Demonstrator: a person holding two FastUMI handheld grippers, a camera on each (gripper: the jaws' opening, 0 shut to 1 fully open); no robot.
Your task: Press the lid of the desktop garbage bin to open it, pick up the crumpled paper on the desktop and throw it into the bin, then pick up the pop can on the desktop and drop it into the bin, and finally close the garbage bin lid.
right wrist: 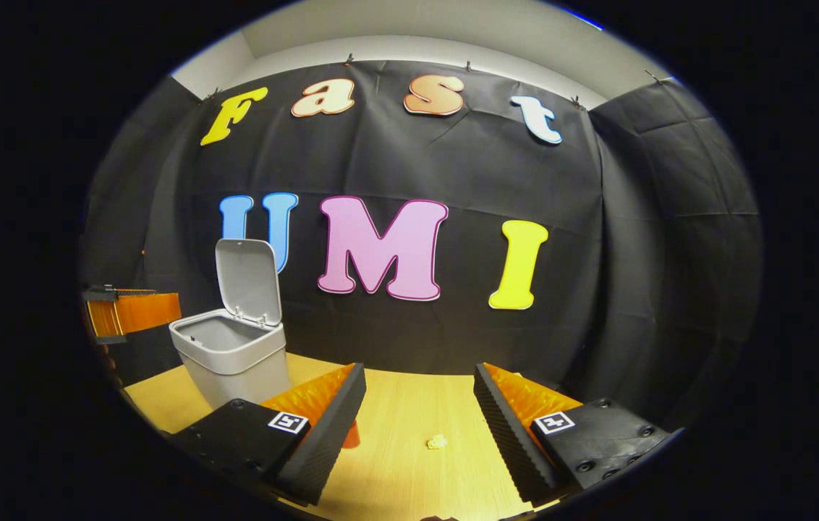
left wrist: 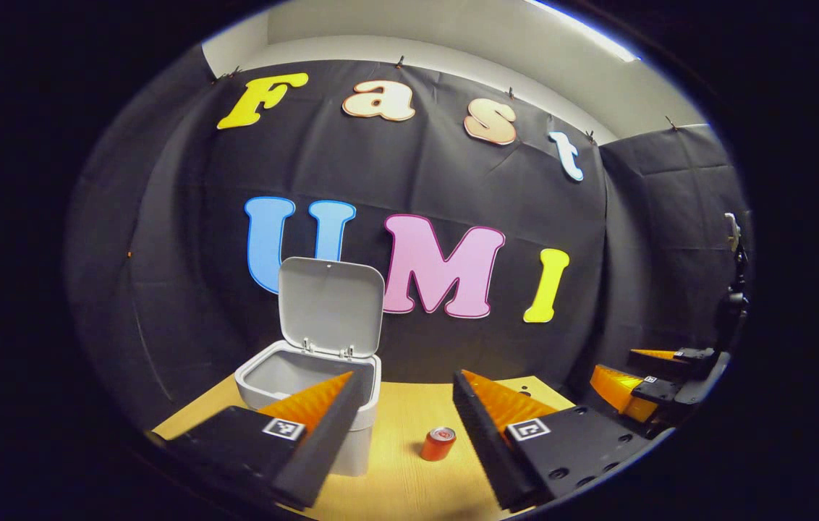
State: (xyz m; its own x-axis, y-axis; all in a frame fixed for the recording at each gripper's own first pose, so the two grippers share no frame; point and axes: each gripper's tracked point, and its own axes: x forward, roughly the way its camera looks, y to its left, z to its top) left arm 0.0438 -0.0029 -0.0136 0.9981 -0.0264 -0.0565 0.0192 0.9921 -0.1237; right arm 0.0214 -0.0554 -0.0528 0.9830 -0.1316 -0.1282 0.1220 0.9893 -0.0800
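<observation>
Bin [right wrist: 232, 347]: lid [right wrist: 249, 281] stood up.
Paper [right wrist: 437, 441]: lay on desk [right wrist: 409, 463].
Right hand-held gripper [right wrist: 420, 427]: wide, empty; should drop around paper.
Left hand-held gripper [left wrist: 409, 427]: wide, empty.

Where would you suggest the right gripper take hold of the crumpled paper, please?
Across its middle, from straight above. The crumpled paper is a small, low wad lying free on the table, ahead of the open right gripper, with no edge to catch.

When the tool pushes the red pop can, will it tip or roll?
The pop can stands upright on the table, so a high push would probably tip it. Once down, its round body would likely roll. It looks small, perhaps light.
</observation>
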